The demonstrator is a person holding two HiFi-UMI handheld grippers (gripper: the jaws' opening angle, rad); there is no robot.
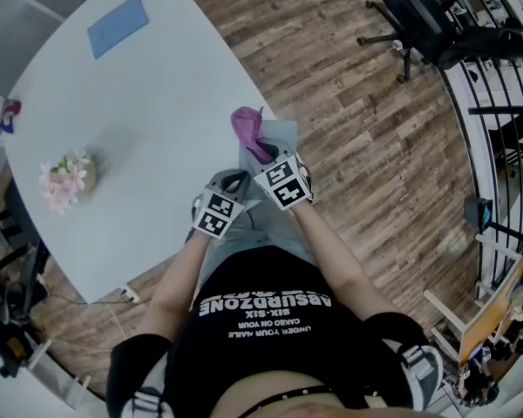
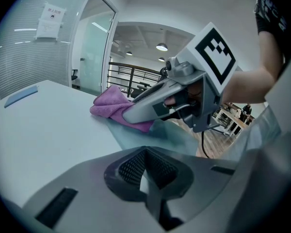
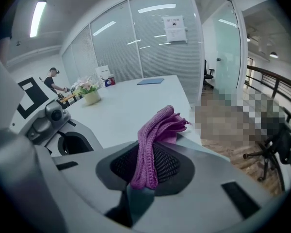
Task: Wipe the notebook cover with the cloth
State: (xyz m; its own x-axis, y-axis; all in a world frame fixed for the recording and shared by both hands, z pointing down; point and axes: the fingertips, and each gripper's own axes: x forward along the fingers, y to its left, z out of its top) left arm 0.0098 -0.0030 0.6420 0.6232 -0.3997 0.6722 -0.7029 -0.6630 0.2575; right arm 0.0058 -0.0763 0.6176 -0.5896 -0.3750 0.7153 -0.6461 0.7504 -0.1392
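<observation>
At centre of the head view, on the lower right edge of the round white table (image 1: 157, 103), lies the pale grey-blue flat notebook (image 1: 283, 136). The bunched purple knit cloth (image 1: 247, 127) sits on its upper end.

Right gripper (image 1: 263, 155): jaws clamped tight on the cloth. In its own view a folded ridge stands up between the mesh pads, and the rest spills forward onto the cover. Likely gripped by a fold so that a loose wad hangs ahead of the jaws as the wiping face. The gripper is tilted low, nose toward the table, so the cloth meets the cover and not the plastic.

Left gripper (image 1: 234, 181): jaws drawn together, only a pale sliver between the pads, same tone as the cover. Looks pinched on the notebook's lower corner, probably to stop it sliding under the strokes, but not certain. It is just beside the right gripper at lower centre.

Judgement: wipe underway or about to start at the upper end, with most of the cover toward the person not yet under the cloth.

Blue flat rectangle (image 1: 118, 26) at upper left and pink flowers in a small pot (image 1: 65, 179) at left are well apart, out of the wiping path.
</observation>
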